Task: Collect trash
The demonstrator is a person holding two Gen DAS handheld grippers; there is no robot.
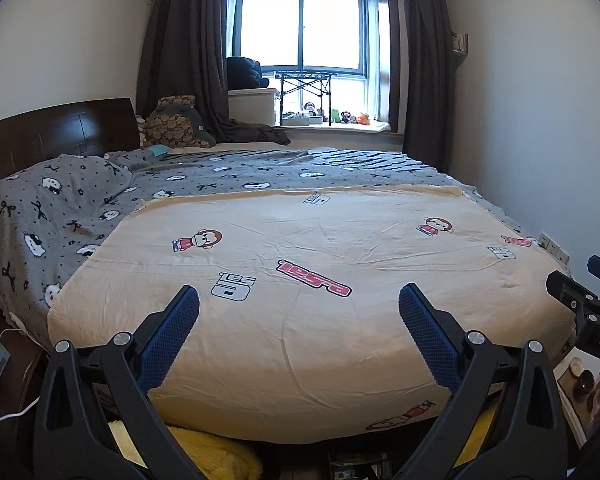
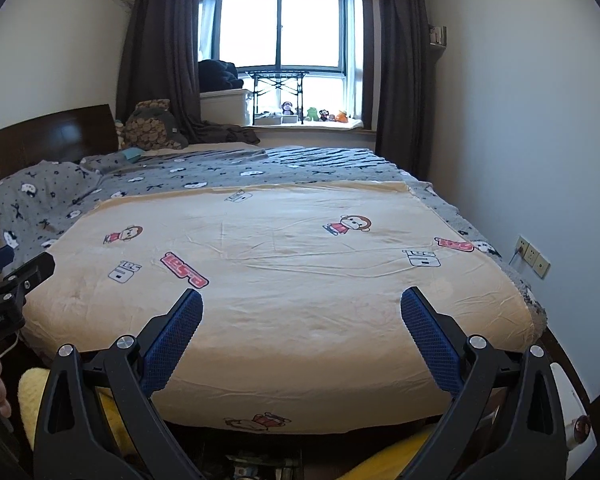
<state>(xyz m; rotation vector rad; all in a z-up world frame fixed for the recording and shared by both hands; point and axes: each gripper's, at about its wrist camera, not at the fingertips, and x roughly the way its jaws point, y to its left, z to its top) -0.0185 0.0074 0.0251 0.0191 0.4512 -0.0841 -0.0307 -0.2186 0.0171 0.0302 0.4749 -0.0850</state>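
My left gripper (image 1: 299,298) is open and empty, held above the near end of a bed with a cream cartoon-print cover (image 1: 300,240). My right gripper (image 2: 301,300) is open and empty too, over the same cover (image 2: 284,248). The right gripper's side shows at the right edge of the left wrist view (image 1: 580,304); the left gripper's side shows at the left edge of the right wrist view (image 2: 8,284). No trash shows on the bed in either view. A small teal item (image 1: 159,149) lies near the pillows; I cannot tell what it is.
A grey patterned blanket (image 1: 80,200) covers the far half and the pillows. A dark headboard (image 1: 56,128) stands left. A windowsill (image 1: 332,120) holds small toys and a folding rack. Wall sockets (image 2: 532,256) sit on the right wall. Yellow fabric (image 1: 204,452) lies below the bed's near edge.
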